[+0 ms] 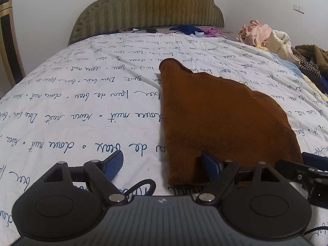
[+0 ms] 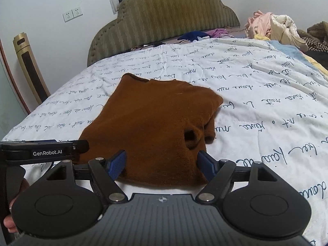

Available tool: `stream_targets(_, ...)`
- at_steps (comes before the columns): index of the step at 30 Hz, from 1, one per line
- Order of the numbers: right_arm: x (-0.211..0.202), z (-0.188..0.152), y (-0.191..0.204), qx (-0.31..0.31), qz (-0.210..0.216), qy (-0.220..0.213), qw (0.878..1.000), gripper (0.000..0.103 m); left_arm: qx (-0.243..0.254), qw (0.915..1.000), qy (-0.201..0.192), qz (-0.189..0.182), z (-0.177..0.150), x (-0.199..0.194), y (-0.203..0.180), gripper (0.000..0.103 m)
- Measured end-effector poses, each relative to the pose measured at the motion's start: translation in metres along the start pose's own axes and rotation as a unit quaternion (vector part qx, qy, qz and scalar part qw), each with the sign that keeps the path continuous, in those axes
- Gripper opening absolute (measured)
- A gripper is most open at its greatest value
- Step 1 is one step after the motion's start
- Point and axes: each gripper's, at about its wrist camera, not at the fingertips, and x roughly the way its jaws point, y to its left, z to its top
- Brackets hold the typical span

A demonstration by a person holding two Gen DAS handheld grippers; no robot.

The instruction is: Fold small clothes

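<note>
We see one brown knit sweater (image 1: 221, 119), folded, lying flat on the bed cover (image 1: 82, 112) with blue writing. It lies just in front of our two grippers. The left gripper (image 1: 162, 167) is spread wide; only its right finger sits over the sweater's near left corner, and nothing is pinched. The right gripper (image 2: 162, 164) is spread wide too, with the sweater's near edge between its fingers, but we cannot see the pads squeezing it. One green headboard (image 1: 147, 6) stands far ahead. One heap of clothes (image 1: 266, 37) sits far ahead on the right, cut off by the picture's edge. A fingertip (image 2: 9, 223) peeks in beside the right gripper.
</note>
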Motion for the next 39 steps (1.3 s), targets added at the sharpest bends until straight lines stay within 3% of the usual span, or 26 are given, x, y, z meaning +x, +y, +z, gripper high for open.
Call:
stream_targets(6, 0.021, -0.011, -0.004, 0.001, -0.011, 0.04, 0.999, 0.076, -0.005, 0.9999, 0.008, -0.004, -0.007, 0.0, 0.004, 0.083)
stream_targets(16, -0.003, -0.009, 0.002, -0.003, 0.003, 0.017, 1.0, 0.08, -0.028, 0.9993, 0.023, -0.014, -0.015, 0.007, 0.016, 0.088)
stream_targets(21, 0.007, -0.02, 0.004, -0.008, -0.021, 0.03, 0.999, 0.08, -0.024, 0.9994, 0.021, -0.014, -0.018, 0.008, 0.015, 0.092)
stream_targets(26, -0.002, -0.016, 0.005, 0.006, -0.015, -0.001, 1.0, 0.08, -0.028, 0.9993, 0.024, -0.011, -0.018, 0.01, 0.016, 0.095)
stream_targets(32, 0.025, -0.015, -0.001, 0.002, -0.033, 0.035, 0.999, 0.082, -0.024, 0.9994, 0.024, -0.004, -0.017, 0.01, 0.013, 0.098)
stream_targets(39, 0.009, 0.001, -0.004, 0.009, -0.014, -0.006, 1.0, 0.083, -0.015, 0.9999, 0.002, -0.003, 0.004, -0.002, 0.009, 0.098)
